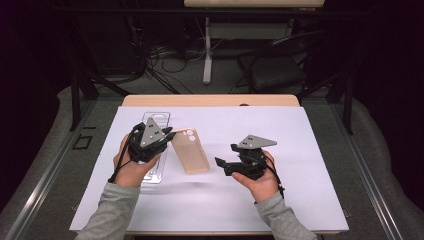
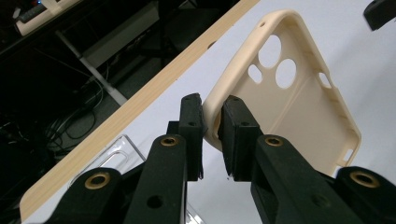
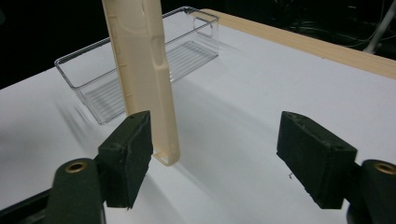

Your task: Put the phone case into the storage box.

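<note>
left gripper jaws pinching beige phone case rim, right gripper jaws wide, empty

Both forearms wear grey long sleeves. Each hand carries matte black tongs — the left tongs and the right tongs alike. On top of each sits a grey three-cornered plate dotted with small screw holes, and a thin black cable trails off toward 6 o'clock. Close up, the jaws are blocky black pads on angular arms — brass-coloured ringed screw holes mark the joints.
</note>
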A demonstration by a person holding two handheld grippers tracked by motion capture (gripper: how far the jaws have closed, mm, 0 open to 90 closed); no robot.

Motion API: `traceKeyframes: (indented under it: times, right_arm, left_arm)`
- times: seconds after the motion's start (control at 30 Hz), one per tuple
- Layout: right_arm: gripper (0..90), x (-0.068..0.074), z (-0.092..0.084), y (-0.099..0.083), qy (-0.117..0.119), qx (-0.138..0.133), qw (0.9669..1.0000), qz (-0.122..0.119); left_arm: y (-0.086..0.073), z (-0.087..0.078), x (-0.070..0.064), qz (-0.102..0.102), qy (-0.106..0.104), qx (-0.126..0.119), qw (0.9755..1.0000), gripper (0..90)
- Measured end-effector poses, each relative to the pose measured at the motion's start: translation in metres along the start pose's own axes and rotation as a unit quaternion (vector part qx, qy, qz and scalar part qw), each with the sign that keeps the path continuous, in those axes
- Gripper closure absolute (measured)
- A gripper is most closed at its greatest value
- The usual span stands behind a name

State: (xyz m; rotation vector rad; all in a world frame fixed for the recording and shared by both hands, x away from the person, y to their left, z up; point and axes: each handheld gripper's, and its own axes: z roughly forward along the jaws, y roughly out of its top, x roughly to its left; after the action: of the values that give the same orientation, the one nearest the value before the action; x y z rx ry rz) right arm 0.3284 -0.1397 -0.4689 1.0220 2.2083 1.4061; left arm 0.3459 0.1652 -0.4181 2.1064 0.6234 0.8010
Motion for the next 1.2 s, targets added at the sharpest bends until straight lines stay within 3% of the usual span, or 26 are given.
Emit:
traceKeyframes:
  times: [0.37,0.57,0.67,1.2]
  right_arm:
    - [19.6,-0.013,-0.016,-0.019,-0.033,-0.001,0.9995,0.003]
    - [14.6,-0.019,-0.023,-0.026,-0.042,0.0,0.9991,0.011]
    - [13.9,-0.02,-0.026,-0.03,-0.046,0.001,0.999,0.001]
    - [12.6,-0.032,-0.037,-0.046,-0.061,-0.017,0.9977,0.025]
  left_arm:
    - [-0.001,-0.001,0.002,-0.003,0.002,-0.002,1.0,79.5]
    - [-0.002,-0.002,0.003,0.0,0.007,-0.001,1.0,79.5]
    - [-0.003,-0.001,0.003,-0.005,0.006,-0.003,1.0,79.5]
    - [-0.008,0.005,0.005,-0.013,0.004,0.001,0.9999,79.5]
